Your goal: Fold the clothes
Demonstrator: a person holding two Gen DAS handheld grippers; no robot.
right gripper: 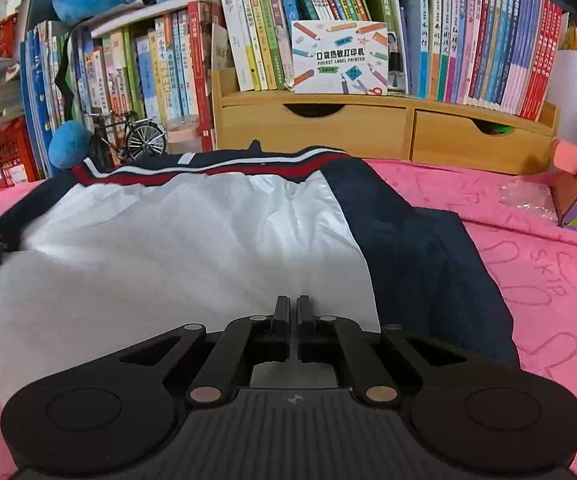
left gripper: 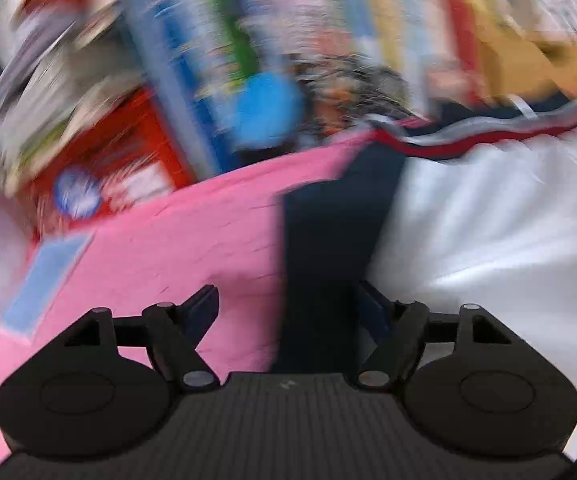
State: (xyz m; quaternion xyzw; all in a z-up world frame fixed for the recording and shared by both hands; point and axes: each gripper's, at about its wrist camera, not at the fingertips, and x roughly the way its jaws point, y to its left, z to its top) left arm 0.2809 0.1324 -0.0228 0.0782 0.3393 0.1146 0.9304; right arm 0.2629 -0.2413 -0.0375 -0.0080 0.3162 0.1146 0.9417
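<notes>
Two grippers worked over one jacket [right gripper: 192, 240], which lay spread on the pink cloth [right gripper: 548, 272], white panel up, navy sleeve [right gripper: 428, 256] along its right side and the striped collar toward the bookshelf [right gripper: 384, 128]. The right gripper [right gripper: 293, 304] had its fingers pressed together low over the white panel; whether any fabric was pinched between them could not be made out. The left gripper [left gripper: 288, 300] stood with its fingers wide apart, a navy strip [left gripper: 320, 248] of the jacket running between them, and its view was smeared by fast motion. How far the folding had got could not be judged from this lie.

Risks from here, as a guess: a fast left gripper could overshoot the navy strip and snag the pink cloth instead, dragging it into the fold. The thin white fabric looked slippery, so a shallow pinch might slide out. A wide swing could also knock the toy bicycle [right gripper: 136, 136] near the collar.
</notes>
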